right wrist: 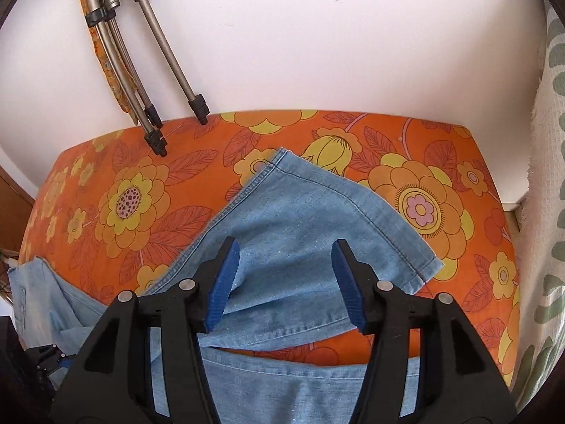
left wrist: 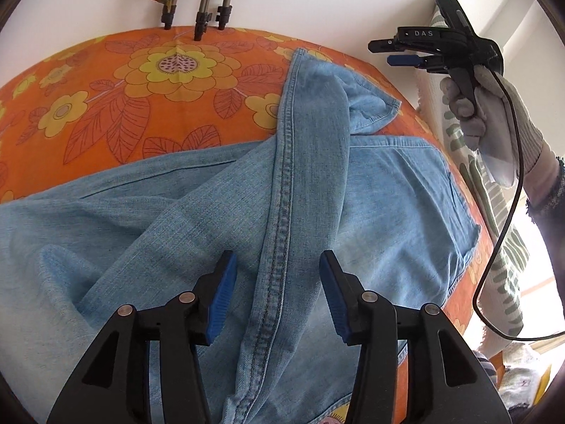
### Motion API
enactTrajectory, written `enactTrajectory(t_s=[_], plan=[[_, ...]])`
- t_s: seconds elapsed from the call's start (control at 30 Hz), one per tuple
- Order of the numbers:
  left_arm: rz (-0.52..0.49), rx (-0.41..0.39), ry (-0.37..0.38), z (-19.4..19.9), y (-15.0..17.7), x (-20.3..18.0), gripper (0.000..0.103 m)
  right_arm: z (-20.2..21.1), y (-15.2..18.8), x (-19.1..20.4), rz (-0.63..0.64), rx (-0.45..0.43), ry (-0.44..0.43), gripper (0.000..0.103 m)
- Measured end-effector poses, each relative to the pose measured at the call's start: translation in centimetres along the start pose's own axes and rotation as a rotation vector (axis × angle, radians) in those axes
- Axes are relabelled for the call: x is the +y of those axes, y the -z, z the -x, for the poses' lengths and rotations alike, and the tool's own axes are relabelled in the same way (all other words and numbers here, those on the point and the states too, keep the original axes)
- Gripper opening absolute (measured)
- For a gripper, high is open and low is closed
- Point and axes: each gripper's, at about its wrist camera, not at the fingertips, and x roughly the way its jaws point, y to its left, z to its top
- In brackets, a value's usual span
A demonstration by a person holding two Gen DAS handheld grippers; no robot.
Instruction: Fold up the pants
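Light blue denim pants (left wrist: 247, 205) lie loosely on an orange flowered cloth (left wrist: 106, 106). One leg crosses over the other, and its thick seam (left wrist: 279, 212) runs up between my left fingers. My left gripper (left wrist: 277, 268) is open and empty, just above the seam. My right gripper (right wrist: 286, 258) is open and empty above the hem end of the crossed leg (right wrist: 317, 212). In the left wrist view the right gripper (left wrist: 399, 53) is held up at the far right in a gloved hand, away from the cloth.
Folded tripod legs (right wrist: 155, 70) lean on the white wall, feet on the cloth's far edge. A green-leaf curtain (right wrist: 551, 212) hangs at the right. The table edge drops off at the right (left wrist: 469, 282). A black cable (left wrist: 508, 212) hangs from the right gripper.
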Motion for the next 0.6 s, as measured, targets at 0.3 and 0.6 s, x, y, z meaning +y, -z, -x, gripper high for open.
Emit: enactTrajectory(t_s=[0.3,0.6], plan=[[-0.037,0.001,-0.004,-0.7,0.2,-0.4,0.052,-6.3,-3.7,2.5,-0.083,0.088,0.001,0.058],[-0.063,-0.011,0.011,-0.5,0.2,-0.6,0.052,-12.0,-5.2,4.0,-0.151,0.114,0.059,0.058]])
